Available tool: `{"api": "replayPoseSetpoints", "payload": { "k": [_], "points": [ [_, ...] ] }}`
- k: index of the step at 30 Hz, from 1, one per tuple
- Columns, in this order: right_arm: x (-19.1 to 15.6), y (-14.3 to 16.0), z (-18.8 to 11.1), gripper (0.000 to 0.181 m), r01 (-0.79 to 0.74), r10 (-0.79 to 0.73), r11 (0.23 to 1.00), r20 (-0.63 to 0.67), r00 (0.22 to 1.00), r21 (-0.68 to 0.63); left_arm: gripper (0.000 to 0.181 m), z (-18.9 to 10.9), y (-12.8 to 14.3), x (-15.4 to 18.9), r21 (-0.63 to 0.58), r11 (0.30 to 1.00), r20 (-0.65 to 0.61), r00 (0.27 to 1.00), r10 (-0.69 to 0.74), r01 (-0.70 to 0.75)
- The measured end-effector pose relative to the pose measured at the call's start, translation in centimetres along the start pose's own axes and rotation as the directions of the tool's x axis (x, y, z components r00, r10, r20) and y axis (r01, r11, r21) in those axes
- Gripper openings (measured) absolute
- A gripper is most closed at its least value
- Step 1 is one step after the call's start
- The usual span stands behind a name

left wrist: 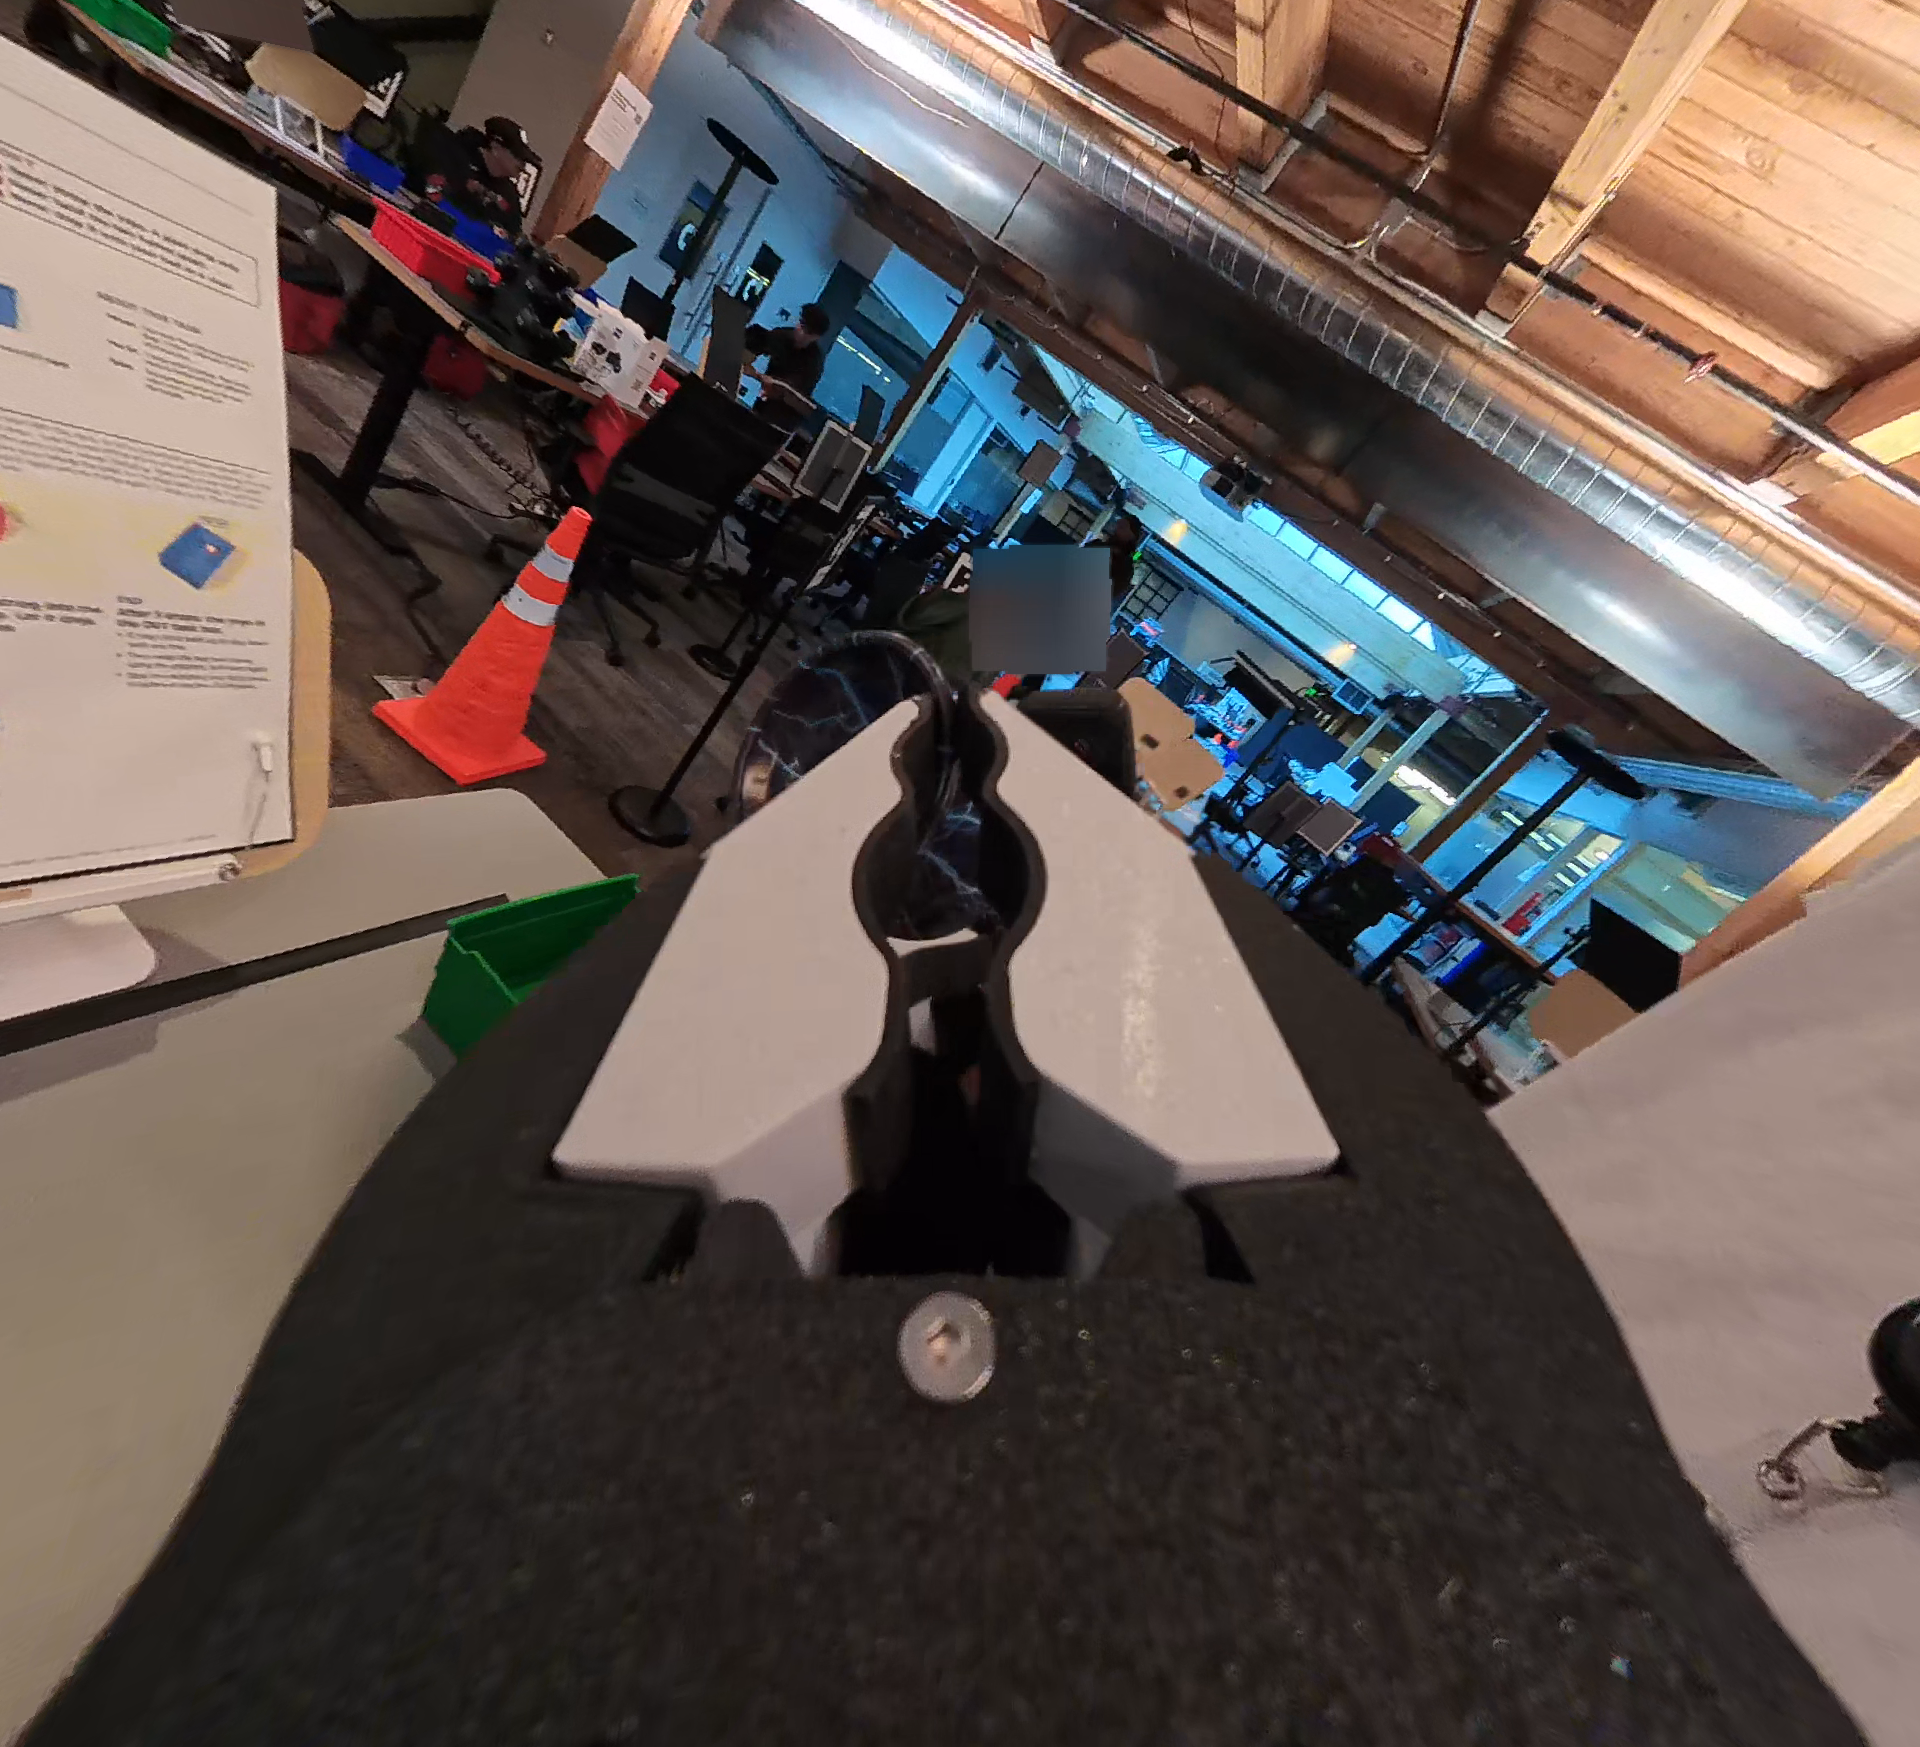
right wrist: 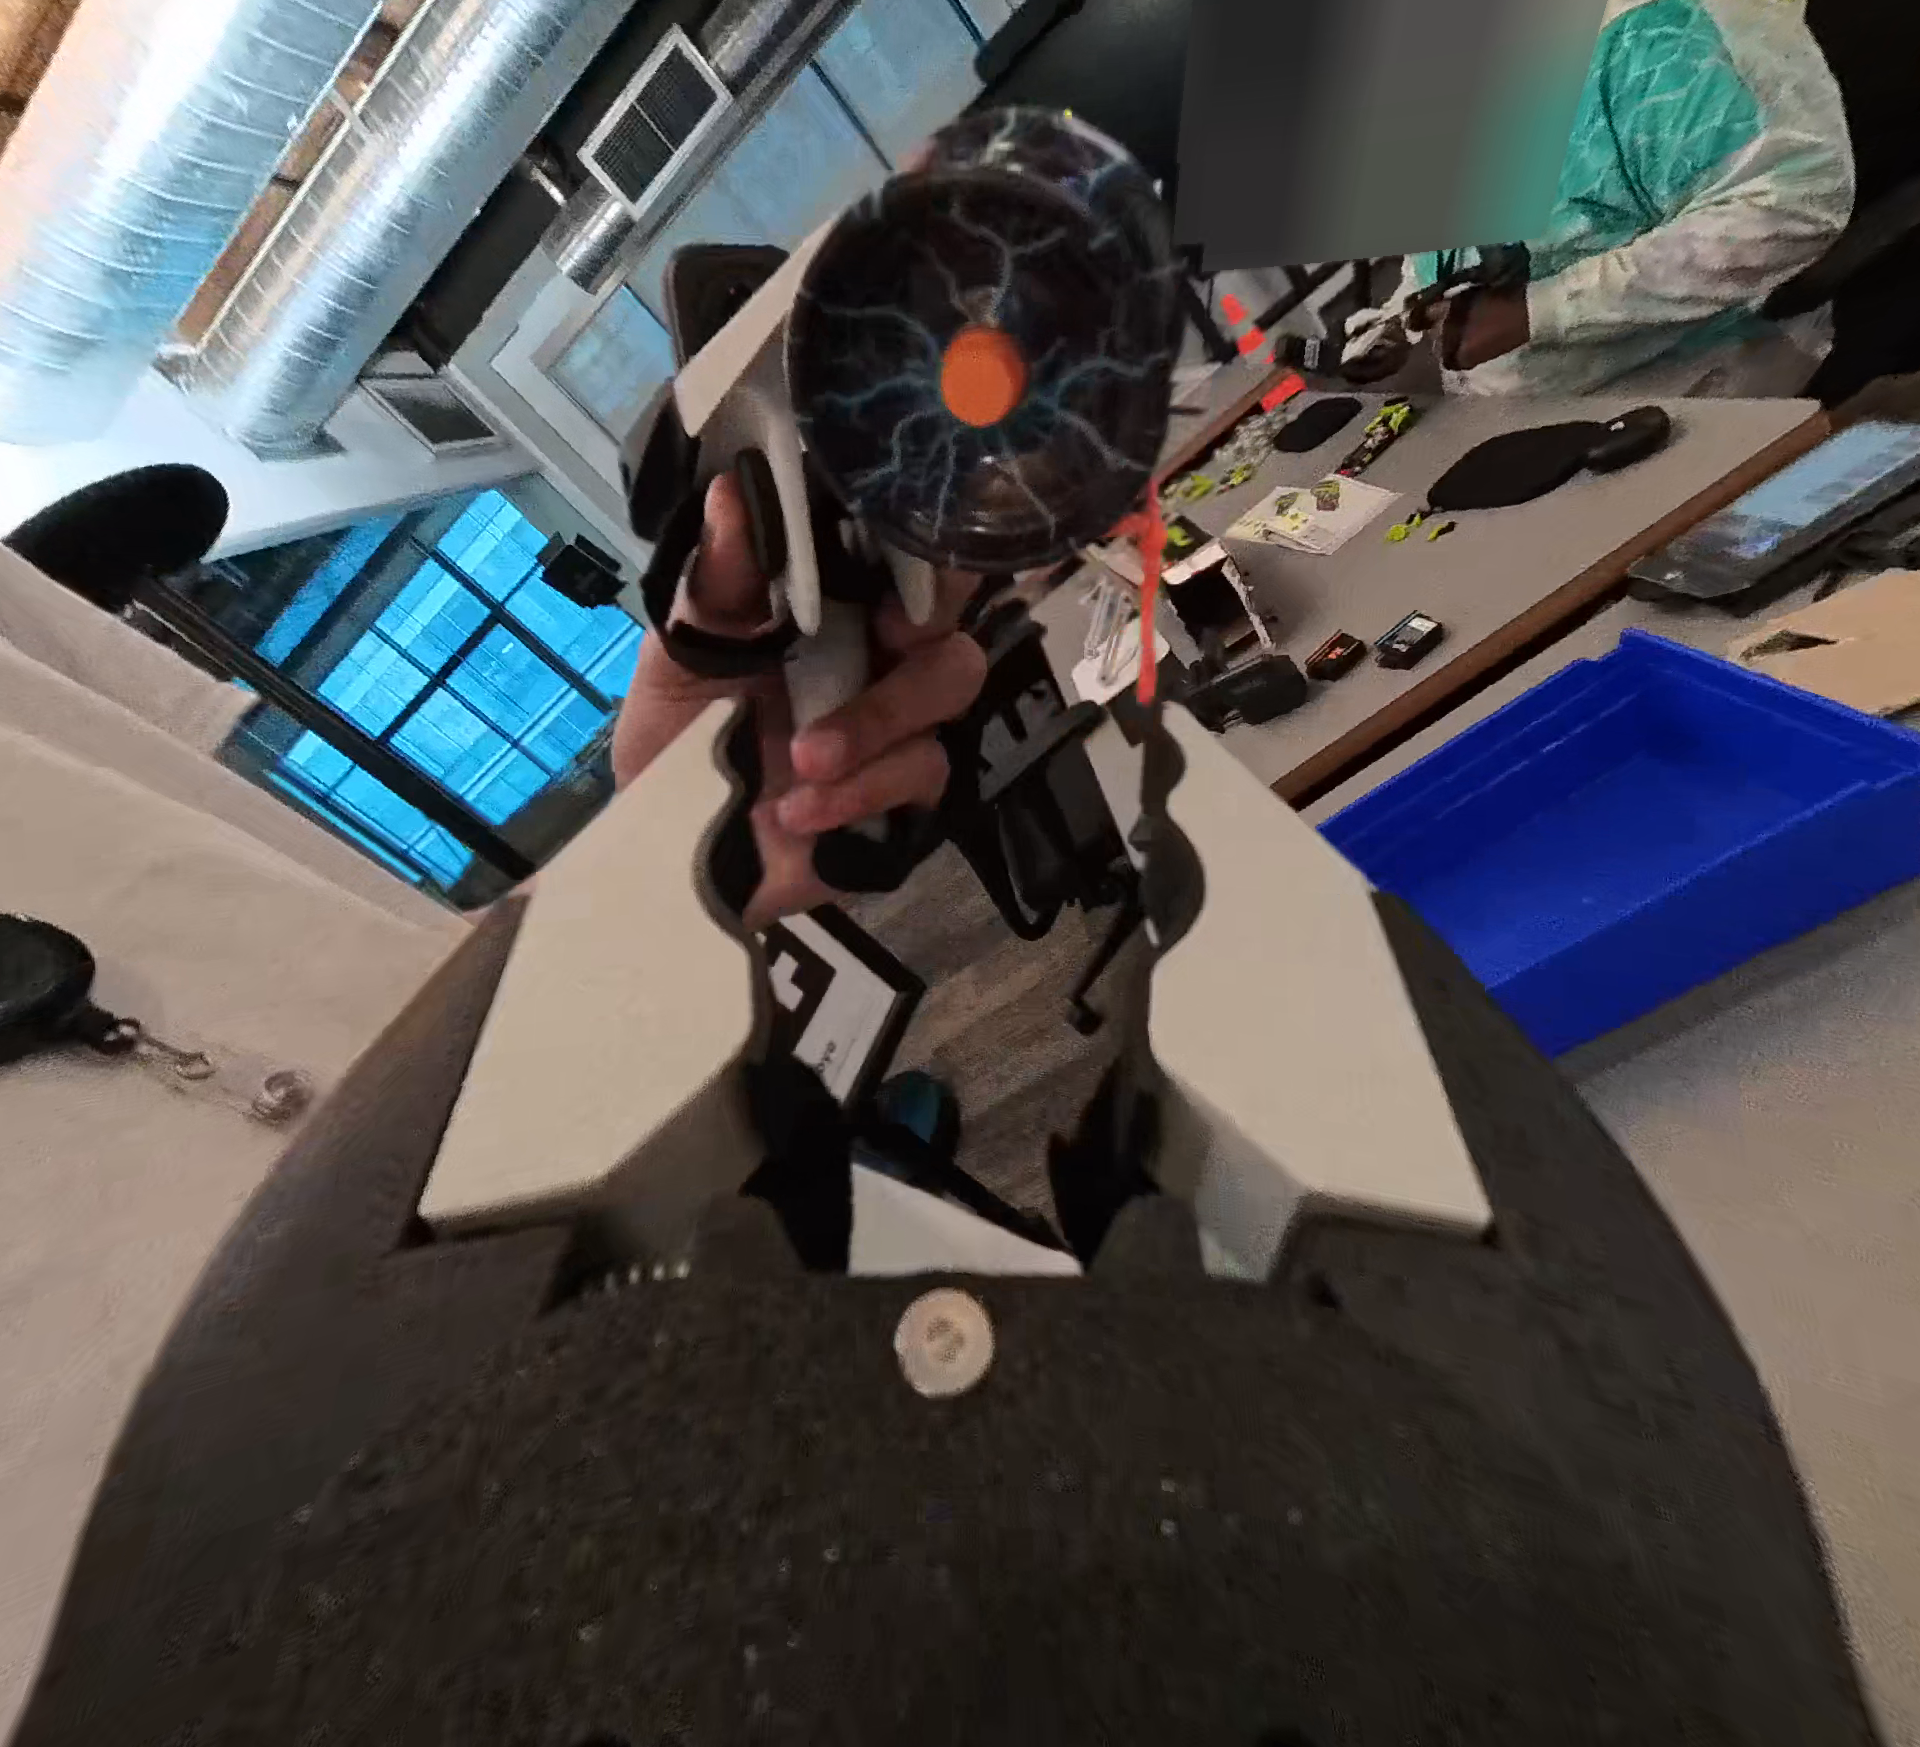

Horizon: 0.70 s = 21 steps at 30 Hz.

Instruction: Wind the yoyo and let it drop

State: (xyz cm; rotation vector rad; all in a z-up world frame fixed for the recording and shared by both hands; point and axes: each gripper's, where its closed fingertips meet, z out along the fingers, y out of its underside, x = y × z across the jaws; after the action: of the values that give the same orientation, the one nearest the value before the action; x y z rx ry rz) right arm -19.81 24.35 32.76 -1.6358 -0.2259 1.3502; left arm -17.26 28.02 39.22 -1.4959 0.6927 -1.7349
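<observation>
Left tool (left wrist: pixel 948 710): clamped on the yoyo (right wrist: pixel 985 336), which its own fingers mostly hide.
Right tool (right wrist: pixel 935 731): spread wide, holding nothing; red string (right wrist: pixel 1146 596) beside its fingertip.

Workshop: ducts (left wrist: pixel 1299 263), cluttered benches (right wrist: pixel 1507 534)

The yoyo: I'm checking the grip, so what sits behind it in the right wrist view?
Behind the yoyo are the left gripper's pale fingers and the hand holding that gripper. The disc covers the fingertips, so the contact point cannot be seen here.
</observation>
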Motion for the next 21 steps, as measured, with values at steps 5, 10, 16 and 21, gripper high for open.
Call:
{"api": "replayPoseSetpoints", "payload": {
  "k": [5,10,16,21],
  "points": [
    [-0.2,-1.3,-0.9,0.099,-0.077,0.077,0.997,-0.003,0.997,-0.001,0.000,-0.2,0.2,-0.2,-0.028,0.998,0.024,0.998,0.060,-0.060],
    [-0.5,-3.6,-0.2,0.122,-0.104,0.105,0.994,-0.045,0.993,0.033,0.000,0.2,0.4,0.2,-0.031,0.996,0.015,0.996,0.085,-0.084],
    [-0.2,-4.8,0.2,0.072,-0.017,0.020,0.999,-0.113,0.993,0.027,0.000,0.5,0.8,0.8,-0.027,0.996,-0.012,0.996,0.084,-0.084],
    [0.5,-3.9,-0.4,0.061,0.165,-0.181,0.982,-0.194,0.964,-0.094,0.002,0.1,1.8,1.2,-0.083,0.996,-0.039,0.999,0.036,-0.039]
  ]
}}
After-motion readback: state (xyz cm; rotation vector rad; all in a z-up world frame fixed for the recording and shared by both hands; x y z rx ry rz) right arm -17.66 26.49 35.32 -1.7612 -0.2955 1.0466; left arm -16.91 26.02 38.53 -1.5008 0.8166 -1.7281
